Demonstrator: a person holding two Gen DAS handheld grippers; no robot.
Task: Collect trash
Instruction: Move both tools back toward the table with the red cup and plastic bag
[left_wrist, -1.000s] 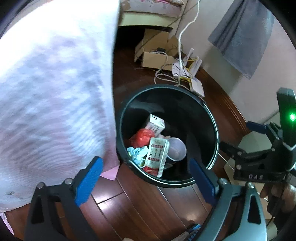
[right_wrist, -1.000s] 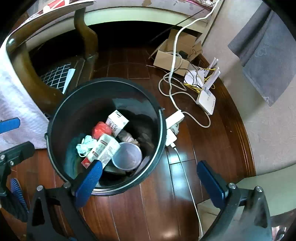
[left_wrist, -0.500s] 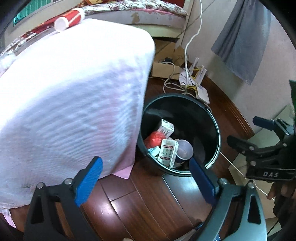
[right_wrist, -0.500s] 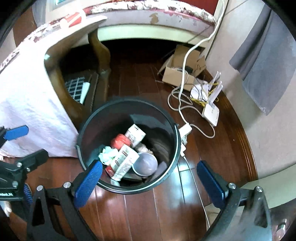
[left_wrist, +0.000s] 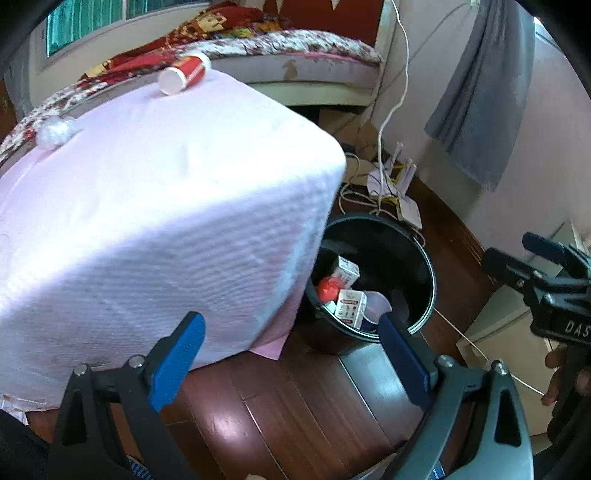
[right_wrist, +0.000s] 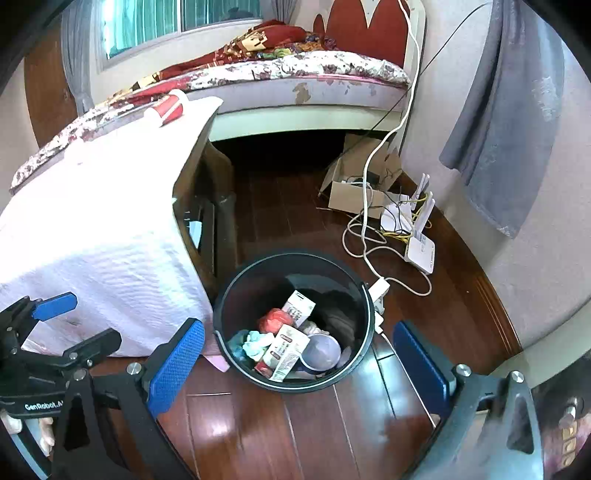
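Note:
A black trash bin (right_wrist: 364, 314) (left_wrist: 424, 266) stands on the wooden floor beside a table under a white cloth (left_wrist: 155, 206) (right_wrist: 92, 229). In the bin lie small cartons (right_wrist: 286, 349), a red wad (right_wrist: 274, 320), a clear cup (right_wrist: 321, 352) and a teal wad (right_wrist: 255, 341). A red paper cup (left_wrist: 183, 72) (right_wrist: 168, 108) lies on its side at the table's far edge. A crumpled white ball (left_wrist: 55, 129) sits at the table's left. My left gripper (left_wrist: 291, 358) is open and empty, above the floor near the bin. My right gripper (right_wrist: 299, 367) is open and empty, above the bin's near rim.
A bed (right_wrist: 295, 70) stands behind the table. A cardboard box (right_wrist: 354, 184), a white router (right_wrist: 419, 247) and tangled cables (right_wrist: 369, 229) lie on the floor by the right wall. A grey towel (right_wrist: 509, 110) hangs there.
Both grippers have risen and drawn back from the bin, so it looks smaller and the tabletop with the red cup and white ball has come into view. Both stay open.

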